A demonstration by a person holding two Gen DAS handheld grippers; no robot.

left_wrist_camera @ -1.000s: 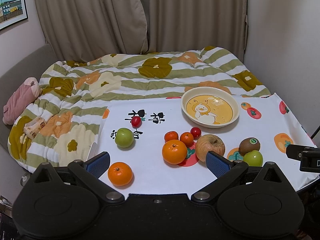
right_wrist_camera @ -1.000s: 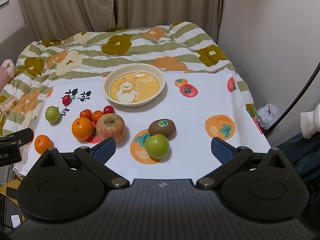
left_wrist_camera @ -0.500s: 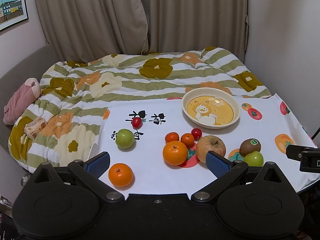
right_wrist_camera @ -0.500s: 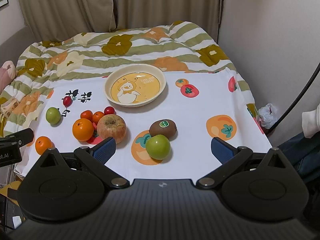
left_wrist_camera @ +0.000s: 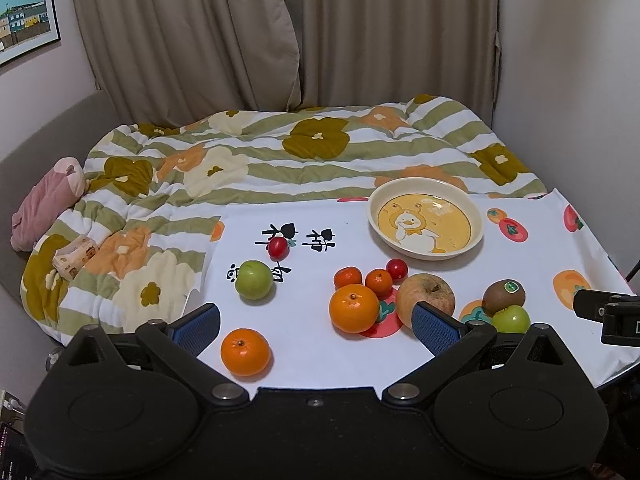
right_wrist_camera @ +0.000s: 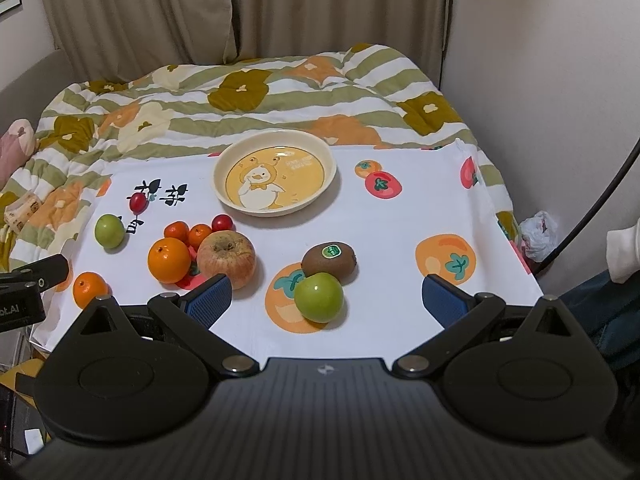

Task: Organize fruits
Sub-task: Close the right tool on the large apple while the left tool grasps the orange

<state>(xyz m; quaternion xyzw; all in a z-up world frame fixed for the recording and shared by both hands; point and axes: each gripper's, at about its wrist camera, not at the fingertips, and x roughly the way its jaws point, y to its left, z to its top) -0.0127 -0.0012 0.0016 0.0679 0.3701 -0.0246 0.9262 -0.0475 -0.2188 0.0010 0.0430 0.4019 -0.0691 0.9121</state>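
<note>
I have not started sorting, as far as I can judge: the duck plate (right_wrist_camera: 275, 178) holds nothing and every fruit lies loose on the white printed cloth (right_wrist_camera: 400, 224). My left gripper (left_wrist_camera: 316, 326) and right gripper (right_wrist_camera: 326, 300) both hang spread wide and empty at the near edge of the cloth. Taking the plate as my mark, the apple (right_wrist_camera: 226, 258), the big orange (right_wrist_camera: 169, 260), two tangerines and a small red fruit cluster just in front of it to the left; the kiwi (right_wrist_camera: 329, 260) and a green fruit (right_wrist_camera: 319, 297) touch each other in front of it; another green fruit (left_wrist_camera: 253, 280), a second red one and a lone orange (left_wrist_camera: 245, 352) sit well off to its left. All of it is left to move. Behind the plate lies a striped floral quilt (left_wrist_camera: 280, 152), then beige curtains and plain walls.
</note>
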